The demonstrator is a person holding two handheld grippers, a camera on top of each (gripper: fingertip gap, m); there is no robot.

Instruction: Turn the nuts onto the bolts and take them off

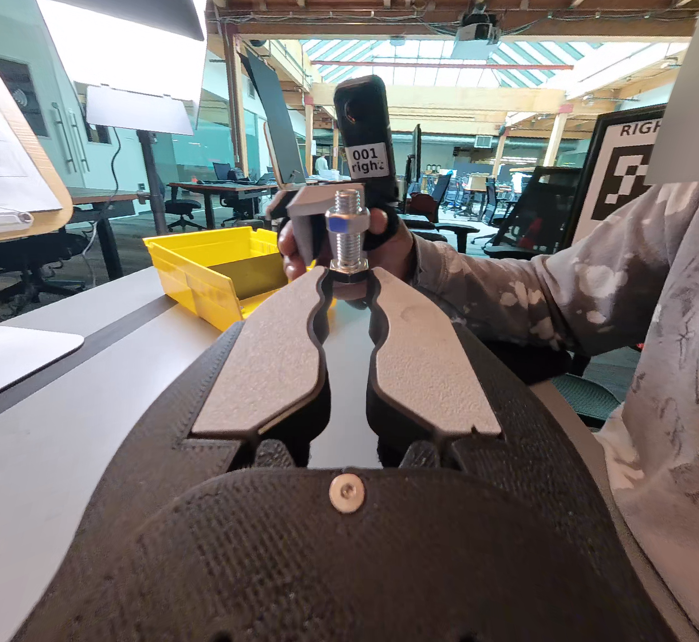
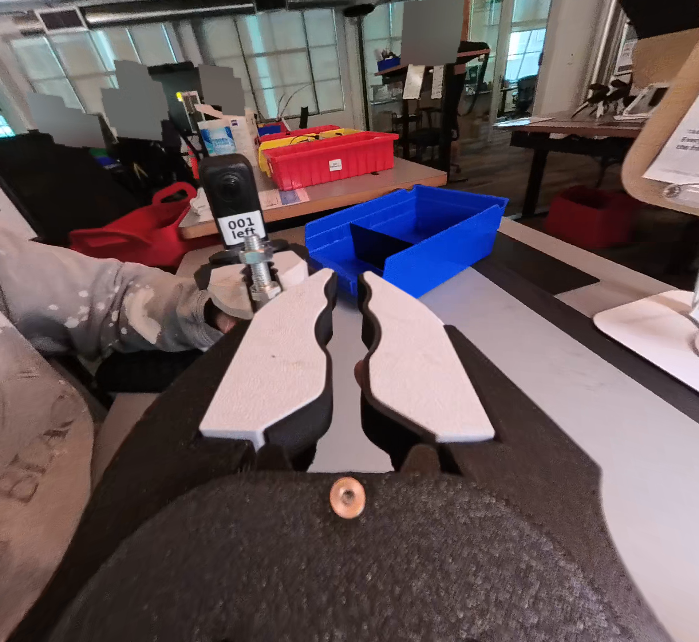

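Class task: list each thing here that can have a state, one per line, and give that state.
Bolt: upright, head clamped at the left hand-held gripper's tips.
Nut: threaded on, partway down the bolt, threads showing above and below.
Left hand-held gripper: shut on the bolt head.
Right hand-held gripper: slightly open, holding nothing, beside the bolt.
Yellow bin: on the table, contents hidden.
Blue bin: on the table, looks empty.

yellow bin (image 1: pixel 196 272) | blue bin (image 2: pixel 408 241) | red bins (image 2: pixel 329 158) behind | grey table (image 2: pixel 529 351)
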